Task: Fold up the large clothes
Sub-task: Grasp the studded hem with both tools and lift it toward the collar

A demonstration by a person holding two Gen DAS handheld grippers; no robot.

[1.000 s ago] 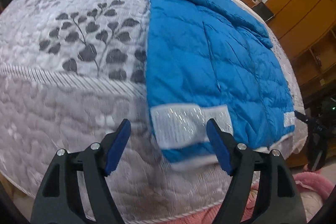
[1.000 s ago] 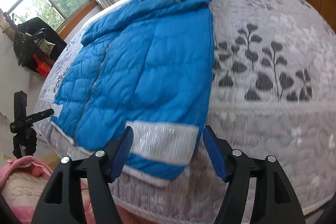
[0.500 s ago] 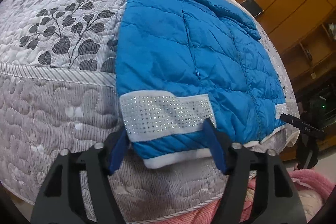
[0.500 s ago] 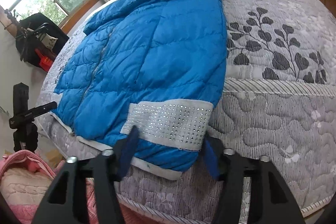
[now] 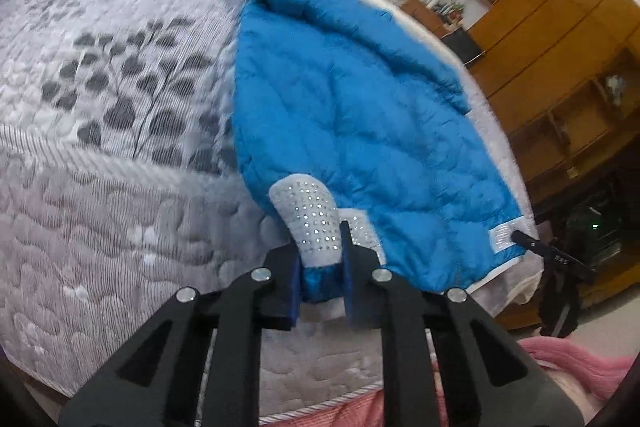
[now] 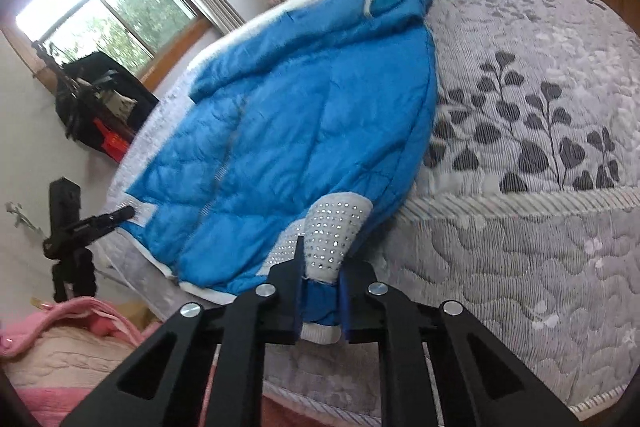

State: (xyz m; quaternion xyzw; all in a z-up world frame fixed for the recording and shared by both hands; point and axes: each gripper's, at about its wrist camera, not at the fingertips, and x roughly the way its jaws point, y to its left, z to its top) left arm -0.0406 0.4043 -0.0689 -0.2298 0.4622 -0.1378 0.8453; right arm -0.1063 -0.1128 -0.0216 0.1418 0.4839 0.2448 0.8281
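A blue quilted jacket (image 5: 352, 115) lies spread on the bed, hood toward the far end. Its hem carries a white band with sequins (image 5: 312, 219). My left gripper (image 5: 322, 255) is shut on that band at the near hem corner, and the cloth bunches up between the blue fingers (image 5: 295, 283). In the right wrist view the same jacket (image 6: 304, 115) fills the left half of the bed. My right gripper (image 6: 320, 263) is shut on its sequinned hem band (image 6: 332, 231), which is lifted a little off the quilt.
The grey quilt (image 5: 100, 187) with a dark leaf print (image 6: 532, 131) covers the bed. A black tripod (image 6: 68, 239) stands by the jacket's other hem corner. Wooden cabinets (image 5: 560, 39), a window (image 6: 108, 11) and pink bedding (image 6: 60, 347) surround the bed.
Both grippers moved forward over the hem and went from open to shut on the sequinned band. The band, flat a second ago, is now pinched and raised.
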